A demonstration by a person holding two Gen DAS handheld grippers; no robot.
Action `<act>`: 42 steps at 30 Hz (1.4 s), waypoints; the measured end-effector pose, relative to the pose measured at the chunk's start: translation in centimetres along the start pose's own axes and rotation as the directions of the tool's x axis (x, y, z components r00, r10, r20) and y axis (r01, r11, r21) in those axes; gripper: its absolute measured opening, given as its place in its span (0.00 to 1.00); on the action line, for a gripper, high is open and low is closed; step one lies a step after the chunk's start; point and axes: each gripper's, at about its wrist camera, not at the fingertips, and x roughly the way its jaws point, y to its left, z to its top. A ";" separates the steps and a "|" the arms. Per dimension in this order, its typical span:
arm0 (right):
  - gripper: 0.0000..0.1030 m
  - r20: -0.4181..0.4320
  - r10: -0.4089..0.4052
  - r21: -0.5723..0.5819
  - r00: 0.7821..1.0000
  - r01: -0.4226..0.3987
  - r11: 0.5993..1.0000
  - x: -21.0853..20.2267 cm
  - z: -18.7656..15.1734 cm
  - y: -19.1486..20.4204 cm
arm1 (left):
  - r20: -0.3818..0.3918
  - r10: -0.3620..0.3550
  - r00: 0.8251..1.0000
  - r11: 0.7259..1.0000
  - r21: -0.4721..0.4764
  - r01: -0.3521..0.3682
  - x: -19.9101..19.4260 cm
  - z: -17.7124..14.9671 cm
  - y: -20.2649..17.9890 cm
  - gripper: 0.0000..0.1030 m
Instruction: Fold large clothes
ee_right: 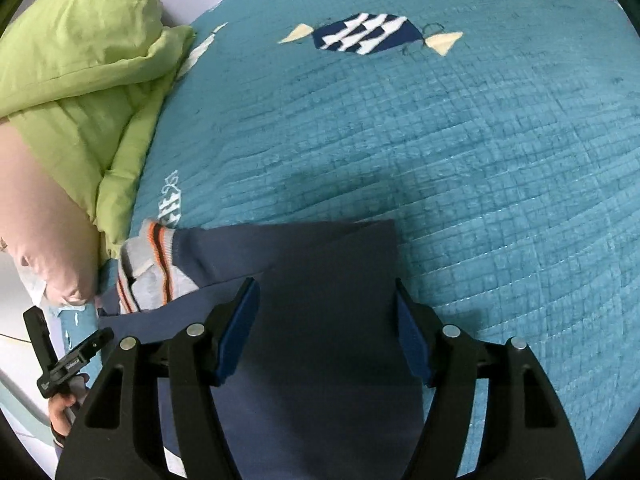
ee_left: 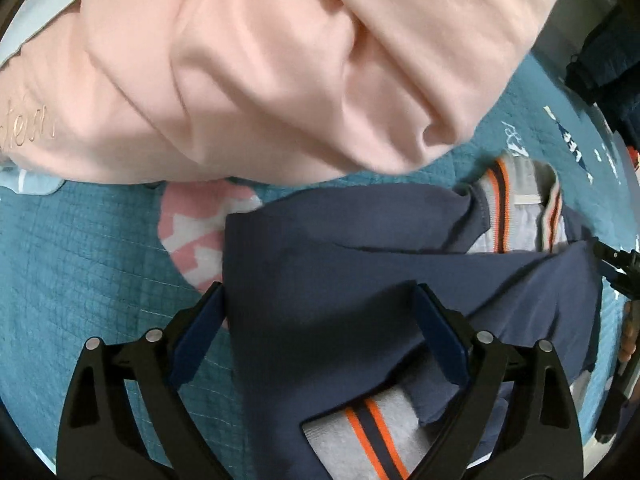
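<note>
Across the lower half of both frames, on the teal quilt (ee_right: 480, 160), lies the navy sweater (ee_right: 320, 320), partly folded, its striped cuff (ee_left: 500, 208) at right centre. A pink garment (ee_left: 260, 72) fills the upper left. The knit looks soft, limp and light; grip at edges or corners. Left gripper (ee_left: 318, 328) and right gripper (ee_right: 326, 328) hover above it, jaws apart, empty.

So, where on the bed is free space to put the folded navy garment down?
The widest bare stretch of teal quilt lies beyond and right of the navy garment, up to the fish patch. A smaller patch is left of it. It is crowded near the pink garment and green bedding.
</note>
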 end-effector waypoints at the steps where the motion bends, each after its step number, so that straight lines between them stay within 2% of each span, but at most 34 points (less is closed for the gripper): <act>1: 0.62 -0.001 0.005 0.010 1.000 -0.005 1.000 0.3 0.1 -0.3 | -0.010 -0.003 1.000 1.000 -0.013 0.003 0.4 0.1 0.1 0.88; 3: 0.62 0.010 0.015 0.037 1.000 -0.016 0.999 0.5 0.1 -0.5 | -0.018 0.001 1.000 1.000 -0.012 -0.001 1.3 0.3 -0.5 0.88; 4: 0.56 0.016 0.004 0.035 1.000 -0.005 0.999 0.5 0.2 -0.3 | -0.022 0.000 1.000 1.000 -0.011 -0.001 1.4 0.4 -0.3 0.88; 5: 0.41 0.029 -0.015 0.023 0.999 0.014 1.000 0.3 0.1 -0.2 | -0.025 0.000 1.000 1.000 -0.015 -0.001 1.3 0.5 -0.3 0.86; 6: 0.35 0.032 -0.050 -0.004 0.998 0.050 0.999 0.2 0.1 0.2 | -0.027 0.012 1.000 1.000 -0.018 -0.013 1.3 0.8 -0.5 0.81; 7: 0.22 0.030 -0.060 -0.020 0.998 0.061 0.998 0.2 0.0 0.3 | -0.027 0.017 0.999 1.000 -0.021 -0.017 1.1 1.0 -0.5 0.73; 8: 0.14 0.036 -0.048 -0.024 0.998 0.048 0.999 0.0 -0.2 0.3 | -0.022 0.021 1.000 1.000 -0.021 -0.022 0.9 1.1 0.0 0.70; 10: 0.10 0.043 -0.001 -0.027 0.999 0.002 1.000 -0.5 -0.5 0.1 | -0.018 0.028 0.999 0.999 -0.022 -0.028 0.6 1.3 0.5 0.54; 11: 0.09 0.055 0.004 -0.039 0.998 -0.002 0.999 -0.8 -0.7 0.2 | -0.015 0.027 1.000 0.999 -0.028 -0.027 0.3 1.3 0.7 0.51; 13: 0.09 0.083 0.012 -0.063 0.996 -0.007 0.998 -1.6 -1.0 0.6 | -0.002 0.044 0.999 0.999 -0.026 -0.044 0.0 1.2 1.0 0.33; 15: 0.09 0.109 0.029 -0.070 0.994 -0.021 0.997 -2.7 -1.4 0.9 | 0.003 0.038 0.999 0.999 -0.029 -0.038 -0.3 0.9 1.2 0.23; 18: 0.09 0.118 0.041 -0.101 0.992 -0.029 0.994 -3.8 -1.8 1.8 | -0.001 0.018 1.000 0.999 -0.028 -0.018 -0.6 0.7 1.4 0.16; 19: 0.09 0.121 0.043 -0.106 0.992 -0.030 0.994 -4.1 -1.9 2.0 | 0.001 0.006 1.000 0.999 -0.034 -0.006 -0.6 -0.3 1.6 0.14; 21: 0.09 0.116 0.054 -0.111 0.992 -0.041 0.993 -4.4 -1.8 2.5 | -0.004 -0.039 0.999 0.999 -0.035 0.039 -0.7 -0.8 1.6 0.15; 23: 0.09 0.117 0.040 -0.113 0.992 -0.027 0.993 -4.3 -1.7 2.5 | 0.004 -0.007 1.000 0.999 -0.045 0.008 -0.3 -0.7 1.5 0.17; 25: 0.09 0.113 0.034 -0.107 0.993 -0.021 0.994 -4.0 -1.7 2.4 | -0.003 -0.016 1.000 0.996 -0.088 0.016 0.7 -0.6 1.5 0.22; 28: 0.09 0.107 0.018 -0.100 0.994 -0.007 0.995 -3.2 -1.4 1.8 | 0.003 -0.017 1.000 0.995 -0.096 0.017 1.2 -0.3 1.4 0.23; 29: 0.09 0.107 0.016 -0.092 0.994 -0.006 0.996 -3.0 -1.4 1.6 | 0.008 -0.012 1.000 0.996 -0.086 0.013 1.0 -0.4 1.3 0.22; 31: 0.09 0.122 0.027 -0.084 0.992 -0.016 0.996 -3.0 -1.6 1.3 | 0.041 -0.006 0.999 1.000 -0.025 0.007 0.8 -0.4 -0.1 0.11; 34: 0.09 0.160 0.059 -0.094 0.985 -0.044 0.995 -3.9 -2.4 1.5 | 0.090 -0.031 0.995 0.999 -0.002 0.032 -0.4 -0.8 -0.9 0.08; 38: 0.08 0.210 0.109 -0.127 0.972 -0.083 0.988 -6.7 -3.7 2.3 | 0.161 -0.144 0.976 0.989 0.006 0.145 -3.4 -1.8 -0.9 0.08; 41: 0.08 0.234 0.136 -0.167 0.963 -0.098 0.981 -9.1 -5.1 3.4 | 0.209 -0.205 0.956 0.979 0.039 0.201 -6.7 -3.8 -0.6 0.07; 42: 0.08 0.237 0.151 -0.173 0.960 -0.112 0.979 -10.1 -5.7 3.6 | 0.233 -0.215 0.948 0.977 0.057 0.207 -8.0 -5.6 -0.7 0.07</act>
